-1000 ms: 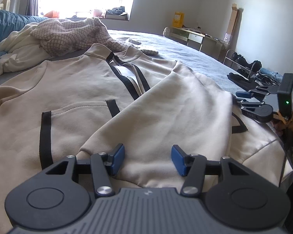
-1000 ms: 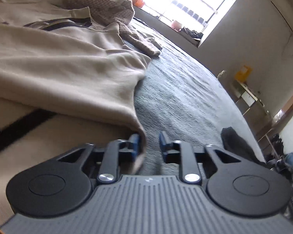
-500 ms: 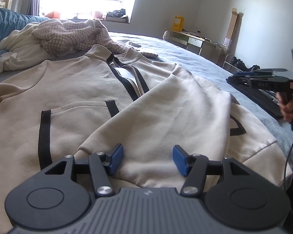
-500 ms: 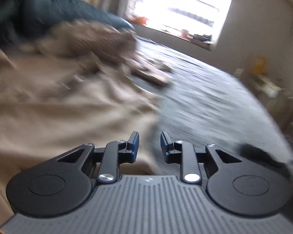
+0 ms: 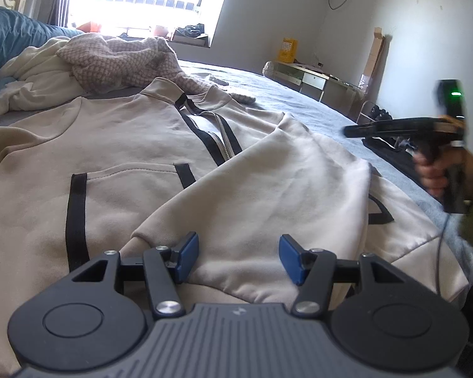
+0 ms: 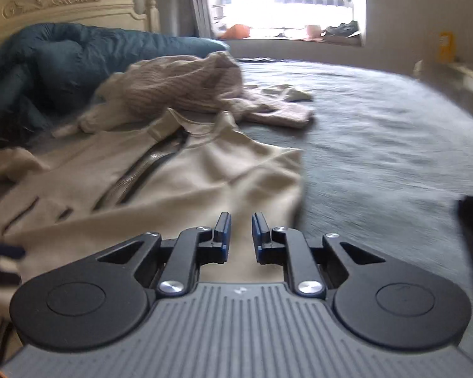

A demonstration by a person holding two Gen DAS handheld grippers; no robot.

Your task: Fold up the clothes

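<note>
A beige zip jacket [image 5: 116,145] with black trim lies face up on the grey bed [image 6: 378,132]. One sleeve [image 5: 268,189] is folded across its front. My left gripper [image 5: 238,240] hovers open just over that sleeve's cuff, and the blue pads stand apart from the cloth. My right gripper [image 6: 241,217] is raised above the jacket's [image 6: 205,173] right side; its jaws are closing to a narrow gap with nothing between them. In the left wrist view a hand [image 5: 431,173] holds that gripper up at the right.
A pinkish knit sweater [image 6: 189,85] and white clothes [image 5: 31,72] are heaped beyond the jacket's collar. A blue duvet [image 6: 47,60] and a cream headboard [image 6: 69,0] lie behind. A dark garment [image 5: 390,151] sits at the bed's right edge, with a desk [image 5: 312,78] beyond.
My right gripper has come up off the jacket's edge, rolled level and swung to face the headboard, with its jaws narrower. The left gripper has stayed put.
</note>
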